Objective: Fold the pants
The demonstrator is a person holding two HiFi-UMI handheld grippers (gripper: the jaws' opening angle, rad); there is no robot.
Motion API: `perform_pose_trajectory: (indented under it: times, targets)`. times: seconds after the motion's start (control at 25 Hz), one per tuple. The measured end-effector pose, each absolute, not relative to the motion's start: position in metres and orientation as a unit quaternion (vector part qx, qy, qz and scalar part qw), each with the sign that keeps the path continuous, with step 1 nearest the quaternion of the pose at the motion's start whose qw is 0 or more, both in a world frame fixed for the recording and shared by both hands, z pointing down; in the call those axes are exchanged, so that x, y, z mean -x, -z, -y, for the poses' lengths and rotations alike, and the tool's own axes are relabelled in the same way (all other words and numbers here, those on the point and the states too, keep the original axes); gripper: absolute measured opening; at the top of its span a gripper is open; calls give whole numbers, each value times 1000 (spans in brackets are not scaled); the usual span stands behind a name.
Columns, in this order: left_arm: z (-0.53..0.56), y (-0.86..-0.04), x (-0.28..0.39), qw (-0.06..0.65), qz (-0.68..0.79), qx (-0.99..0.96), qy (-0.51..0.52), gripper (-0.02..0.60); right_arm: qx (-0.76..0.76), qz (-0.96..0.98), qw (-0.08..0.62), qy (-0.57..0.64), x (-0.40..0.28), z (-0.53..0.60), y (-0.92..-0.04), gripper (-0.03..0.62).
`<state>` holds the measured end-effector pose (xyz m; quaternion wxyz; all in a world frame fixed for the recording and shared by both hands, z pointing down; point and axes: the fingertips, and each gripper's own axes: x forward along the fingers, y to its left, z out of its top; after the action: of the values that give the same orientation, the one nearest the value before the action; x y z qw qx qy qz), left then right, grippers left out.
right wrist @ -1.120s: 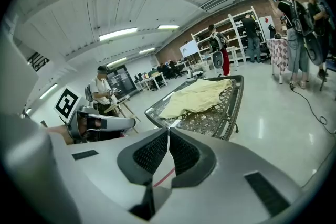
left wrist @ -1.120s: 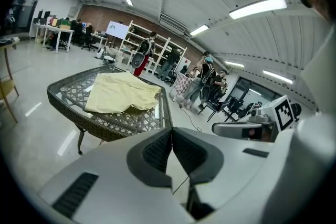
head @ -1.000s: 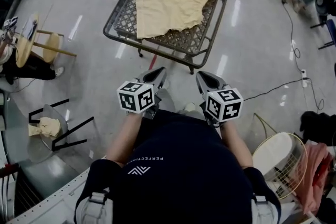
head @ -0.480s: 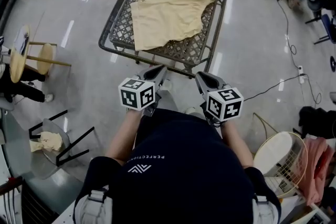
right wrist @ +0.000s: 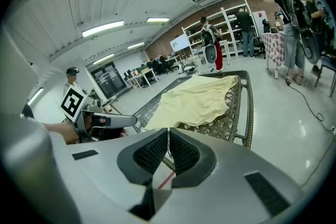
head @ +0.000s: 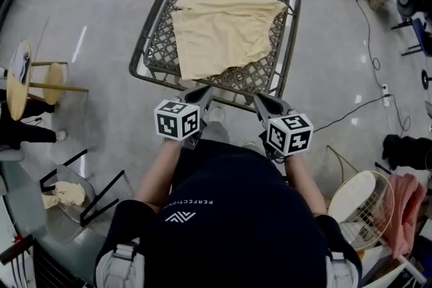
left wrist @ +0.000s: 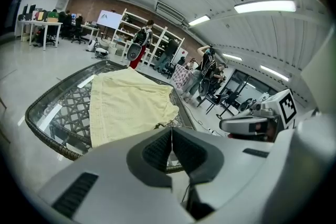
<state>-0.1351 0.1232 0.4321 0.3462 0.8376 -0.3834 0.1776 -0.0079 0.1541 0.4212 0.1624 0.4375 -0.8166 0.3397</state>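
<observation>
The dark shirt [head: 229,212] is filling the lower half of the head view and cutting off the floor [head: 88,104] beneath it. The near rim of the surface [head: 162,50] is disappearing behind the tips of the two tools. Whether the pants [head: 226,20] are turning waist or legs toward the person is hard to make out. Their edge at 5 o'clock is curling up and throwing shadow on the lattice.

One pair of pale yellow pants is lying spread on the one woven lattice surface. It is covering the middle and the part from 12 to 3 o'clock, leaving lattice bare at 9 o'clock and along 6 o'clock. Two tools are showing, each carrying one marker cube [head: 177,121].

The left hand-held gripper [head: 204,92] is pointing toward 12 o'clock at the near rim. Its jaws are pressing together with nothing between them. The right hand-held gripper [head: 260,99], at 3 o'clock of the left one, is pointing the same way with its jaws also together and empty. Neither is touching the pants, which are lying beyond both tips.
</observation>
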Motion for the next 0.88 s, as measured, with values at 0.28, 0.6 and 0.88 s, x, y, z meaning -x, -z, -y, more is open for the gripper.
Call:
perform_pose_trajectory:
  times: [0.28,0.6,0.88]
  targets:
    - [-98,-455,169,348,370,-833,-217,11,-458,797,174,-353,26,-121,-439,38]
    - [-77,-476,195,352,341,-834,-254,11,-474,783,195,-352,46,-91,-452,38]
    - [-74,-498,194,363,325,-829,-274,14,-490,766,202,-364,31,-83,-464,40]
